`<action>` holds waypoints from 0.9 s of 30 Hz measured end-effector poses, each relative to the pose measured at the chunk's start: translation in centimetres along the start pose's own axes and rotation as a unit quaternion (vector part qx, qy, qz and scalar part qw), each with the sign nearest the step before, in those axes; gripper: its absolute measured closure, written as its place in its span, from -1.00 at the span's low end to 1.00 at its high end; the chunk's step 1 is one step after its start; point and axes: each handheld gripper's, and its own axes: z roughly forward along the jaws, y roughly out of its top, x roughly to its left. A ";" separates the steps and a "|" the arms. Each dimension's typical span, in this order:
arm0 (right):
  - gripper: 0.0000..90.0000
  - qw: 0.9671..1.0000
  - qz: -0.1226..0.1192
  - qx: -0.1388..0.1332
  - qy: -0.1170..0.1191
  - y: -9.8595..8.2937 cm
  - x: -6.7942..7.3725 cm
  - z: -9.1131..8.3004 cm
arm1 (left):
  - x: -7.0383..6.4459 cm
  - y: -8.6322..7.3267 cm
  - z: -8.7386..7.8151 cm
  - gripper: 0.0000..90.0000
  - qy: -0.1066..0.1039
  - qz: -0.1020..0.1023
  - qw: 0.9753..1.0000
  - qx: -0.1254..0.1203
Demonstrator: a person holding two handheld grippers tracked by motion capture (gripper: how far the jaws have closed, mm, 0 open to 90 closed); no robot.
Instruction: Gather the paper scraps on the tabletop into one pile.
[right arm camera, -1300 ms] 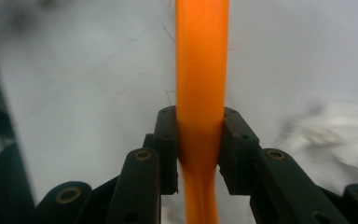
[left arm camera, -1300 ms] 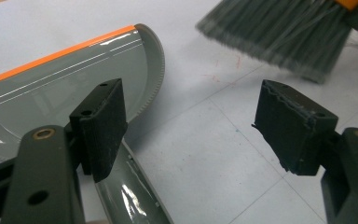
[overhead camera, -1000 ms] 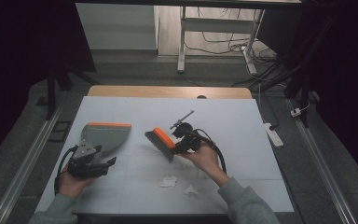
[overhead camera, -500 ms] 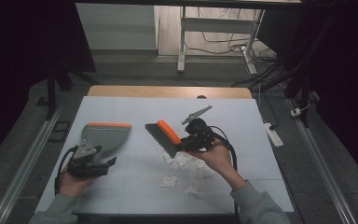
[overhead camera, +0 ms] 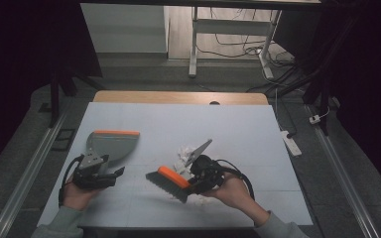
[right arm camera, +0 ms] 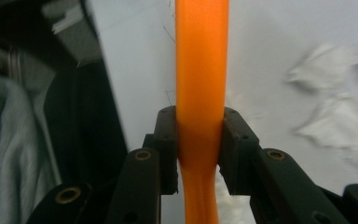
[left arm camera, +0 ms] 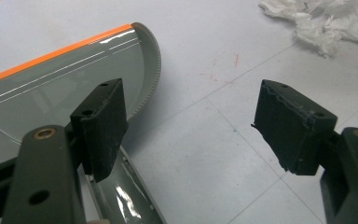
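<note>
Orange plastic fills the gap between my right jaws: the brush (right arm camera: 200, 70) handle is pinched there, both pads pressed flat against its sides, and it runs straight out ahead of them. From the high view, my right gripper (overhead camera: 206, 174) holds that brush low over the white bench (overhead camera: 238, 124), its dark bristles pointing down and away from the jaws toward my left side. Shreds of white paper (right arm camera: 326, 107) lie on the bench just to the right of the handle and beyond the jaw tips, some of them close under the brush head.

My left gripper (left arm camera: 191, 126) has its jaws spread wide with nothing between the pads but bare bench. The grey dustpan (left arm camera: 60, 79), with its orange front lip, lies flat just ahead and to the left of the left-hand pad; its handle runs back beneath that pad. More paper shreds sit well ahead of the right-hand pad.
</note>
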 end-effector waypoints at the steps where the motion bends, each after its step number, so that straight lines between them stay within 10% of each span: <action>1: 0.56 1.000 -0.007 0.011 -0.002 0.0 0.3 0.5 | 0.0 0.0 0.0 -0.41 0.000 0.000 1.000 0.000; 6: 0.56 0.998 -0.027 0.051 -0.038 0.6 0.4 2.2 | -0.2 0.1 -0.1 -0.41 -0.001 0.004 1.000 0.000; 14: 0.56 0.992 0.019 0.036 -0.117 1.0 -4.3 1.0 | -0.2 0.0 0.0 -0.41 -0.001 0.005 1.000 0.000; 21: 0.56 0.991 0.029 -0.028 -0.128 -0.1 -4.3 -3.1 | -0.4 0.2 0.0 -0.41 0.007 0.015 1.000 0.004; 27: 0.56 0.994 0.029 -0.045 -0.093 -1.8 -2.9 -5.4 | -0.7 0.4 0.1 -0.41 0.003 0.019 1.000 0.003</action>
